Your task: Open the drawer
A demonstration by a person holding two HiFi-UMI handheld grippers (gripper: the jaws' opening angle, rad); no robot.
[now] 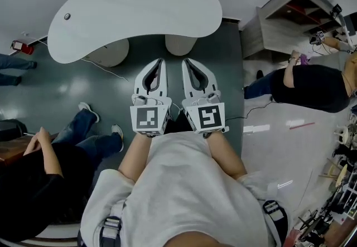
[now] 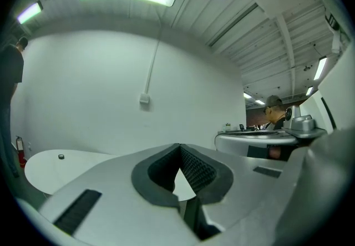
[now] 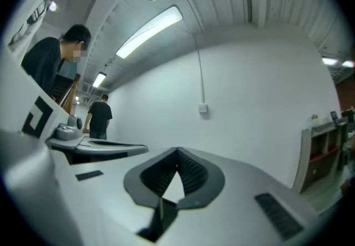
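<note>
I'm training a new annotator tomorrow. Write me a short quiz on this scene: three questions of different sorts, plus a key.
1. True or false: the left gripper and the right gripper are both shut and empty.
2. What stands ahead of the grippers in the head view? A) a white table B) a sink C) a fridge
3. Fill in: the shelf unit stands on the person's ____ side.
Key: 1 true; 2 A; 3 right.
</note>
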